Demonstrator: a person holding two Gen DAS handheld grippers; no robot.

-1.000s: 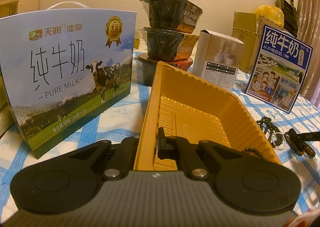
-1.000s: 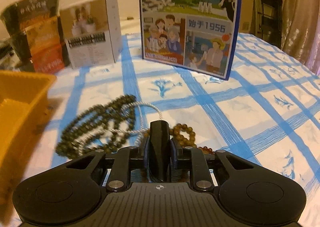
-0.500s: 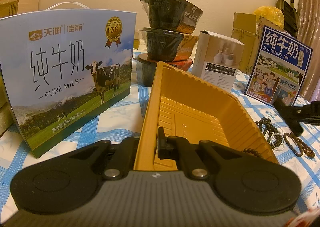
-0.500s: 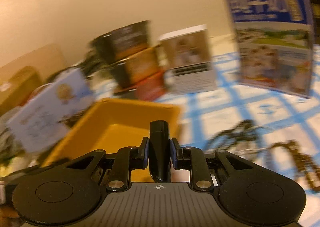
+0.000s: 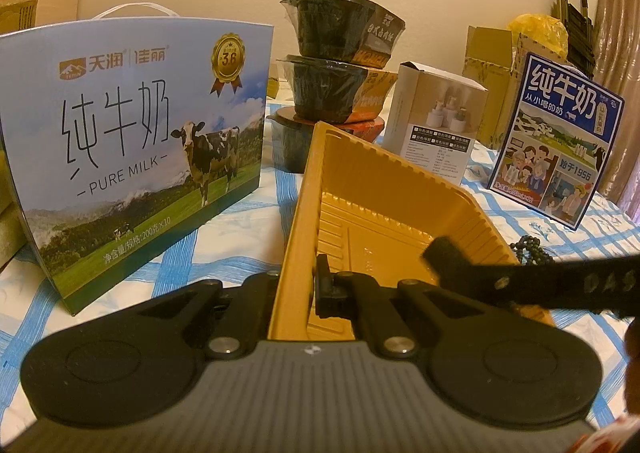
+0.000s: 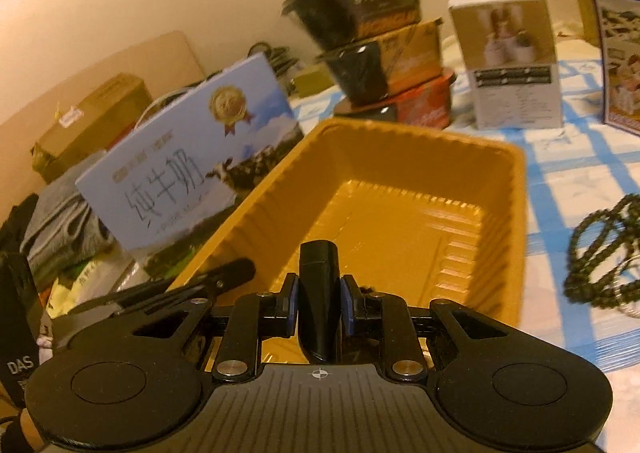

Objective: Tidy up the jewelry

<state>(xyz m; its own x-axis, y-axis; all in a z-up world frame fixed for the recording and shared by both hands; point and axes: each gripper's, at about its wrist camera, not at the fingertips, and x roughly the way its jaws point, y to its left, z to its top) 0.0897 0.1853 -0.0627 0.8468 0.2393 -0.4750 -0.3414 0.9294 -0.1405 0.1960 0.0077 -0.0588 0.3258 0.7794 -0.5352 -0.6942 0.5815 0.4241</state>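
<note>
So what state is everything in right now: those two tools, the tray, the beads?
yellow tray: nothing visible inside.
left tool: shut on the yellow tray's near wall.
right tool: shut on a black oblong piece, over the yellow tray.
dark beads: lying on the cloth, outside the yellow tray.

I count one yellow tray (image 6: 400, 157), three stacked bowls (image 5: 340, 65), two milk cartons (image 5: 132, 141), one small white box (image 5: 436, 121) and one dark bead necklace (image 6: 600, 253).

Dim warm yellowish indoor light, strong fisheye bending with dark corners, right wrist view motion-blurred, left wrist view sharp
</note>
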